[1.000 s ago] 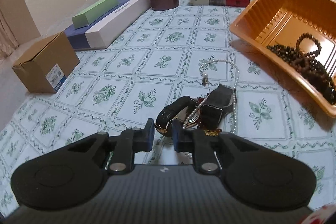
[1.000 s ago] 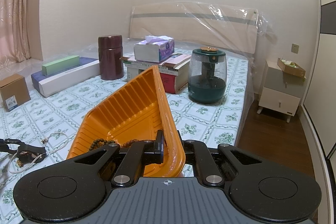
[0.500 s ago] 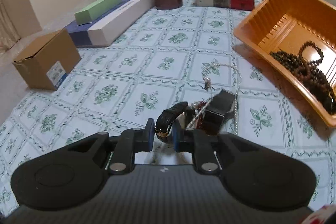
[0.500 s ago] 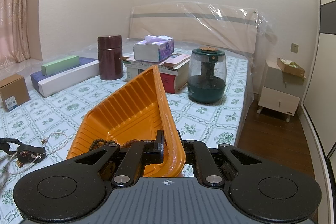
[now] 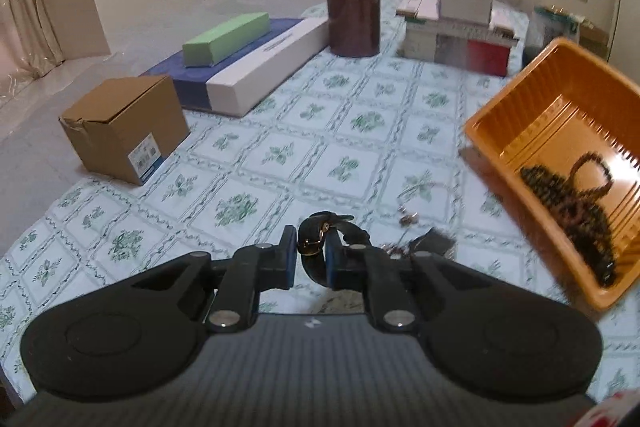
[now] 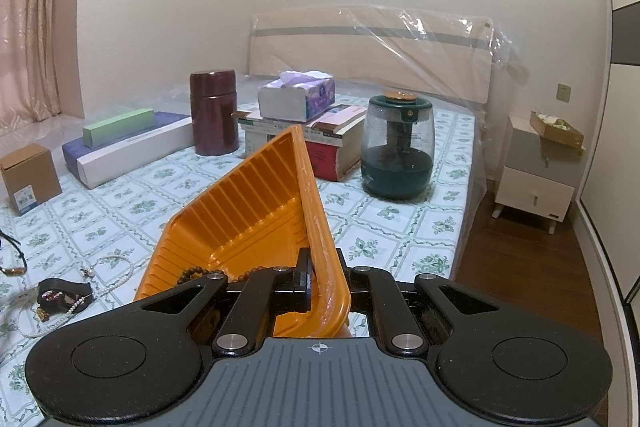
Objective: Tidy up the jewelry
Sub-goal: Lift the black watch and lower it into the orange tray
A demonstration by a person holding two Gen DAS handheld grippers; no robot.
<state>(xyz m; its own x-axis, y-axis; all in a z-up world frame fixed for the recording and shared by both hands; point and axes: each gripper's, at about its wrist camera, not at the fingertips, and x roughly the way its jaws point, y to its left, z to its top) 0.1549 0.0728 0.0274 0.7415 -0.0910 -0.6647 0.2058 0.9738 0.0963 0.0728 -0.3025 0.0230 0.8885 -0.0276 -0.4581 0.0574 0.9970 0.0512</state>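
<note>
My left gripper (image 5: 310,259) pinches the black watch (image 5: 316,243) by its limp, light strap just above the bed, while my right gripper (image 6: 322,285) clamps the stiff rim of the tilted orange tray (image 6: 256,211), right of the jewelry pile.

cardboard box (image 5: 124,129) left on bed; long boxes (image 5: 248,75) behind it; tray (image 5: 560,155) right, beads (image 5: 576,211) inside.

A home bedroom: a bed (image 6: 400,211) with plastic-wrapped headboard (image 6: 368,55), a nightstand (image 6: 538,179) and curtains (image 6: 28,27).
</note>
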